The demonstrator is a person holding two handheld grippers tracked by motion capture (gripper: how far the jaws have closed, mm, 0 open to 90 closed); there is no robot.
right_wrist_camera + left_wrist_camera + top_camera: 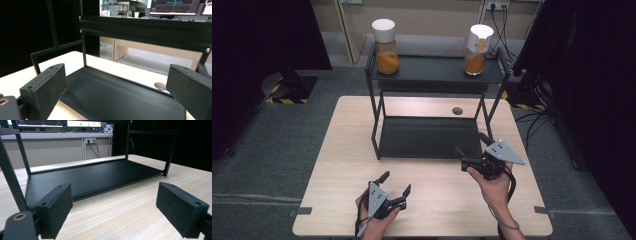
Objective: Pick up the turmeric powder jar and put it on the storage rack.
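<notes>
Nothing moved yet: two jars on rack top shelf, far. Left gripper, right gripper near, jaws apart, empty. All handling left.

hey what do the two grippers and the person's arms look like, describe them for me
Both the left gripper and the right gripper are black, each topped by a grey three-cornered plate and trailing a black cable. Their jaws end in flat, rectangular black pads with small screw holes. The forearms are bare, no sleeves.
</notes>
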